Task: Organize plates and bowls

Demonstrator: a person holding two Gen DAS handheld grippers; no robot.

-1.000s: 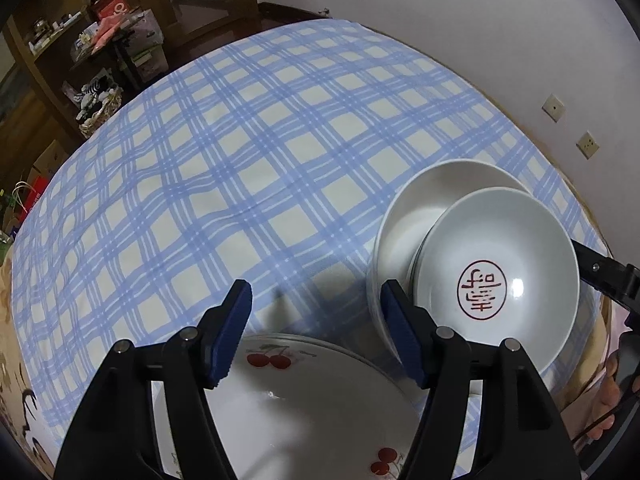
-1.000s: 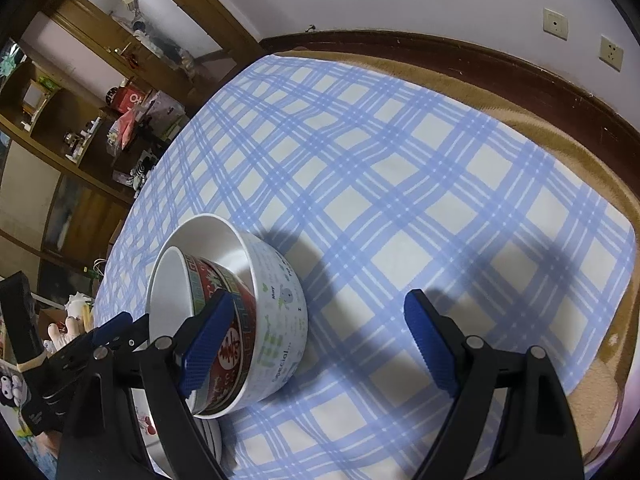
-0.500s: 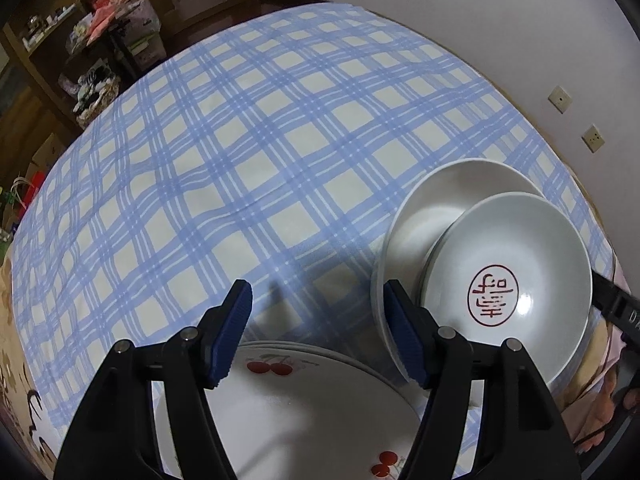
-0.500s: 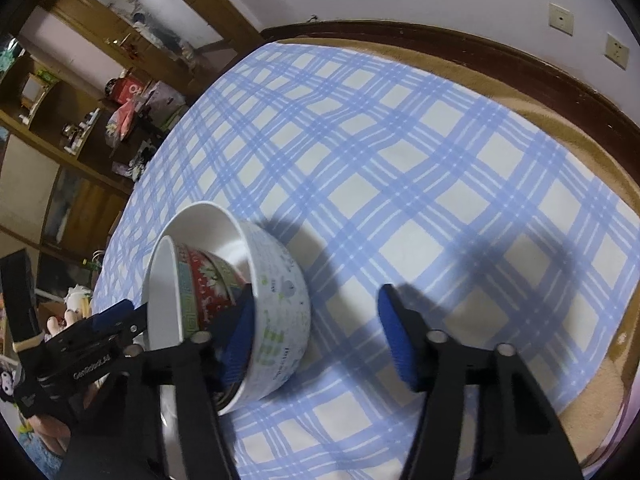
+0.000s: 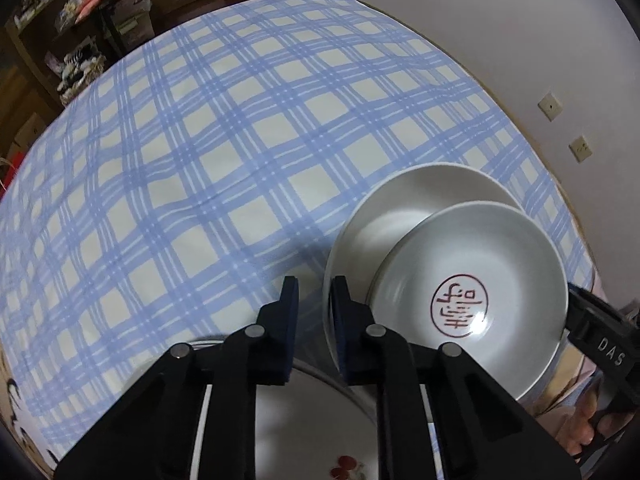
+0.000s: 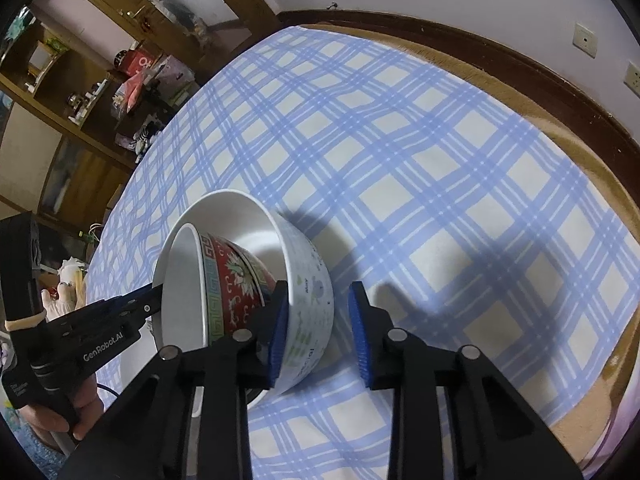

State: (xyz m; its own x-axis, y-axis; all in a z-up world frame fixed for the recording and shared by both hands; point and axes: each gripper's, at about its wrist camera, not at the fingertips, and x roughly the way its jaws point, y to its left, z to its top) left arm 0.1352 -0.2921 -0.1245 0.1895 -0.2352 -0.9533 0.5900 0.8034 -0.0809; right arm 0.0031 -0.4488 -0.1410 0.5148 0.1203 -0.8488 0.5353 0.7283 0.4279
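Left gripper (image 5: 314, 300): low centre of its own wrist view, pointing steeply downward. Jaws closing, a narrow gap left between them, nothing seen in that gap; the right-hand pad lies against the rim of the outer bowl (image 5: 400, 216). In the right wrist view its black body enters from the lower left, gripped by a hand (image 6: 60, 412).

Right gripper (image 6: 318, 326): low centre of its own view, angled downward. Jaws closing, with the wall of the printed bowl (image 6: 310, 308) between them; the left-hand pad touches the wall, the right-hand pad stands clear.
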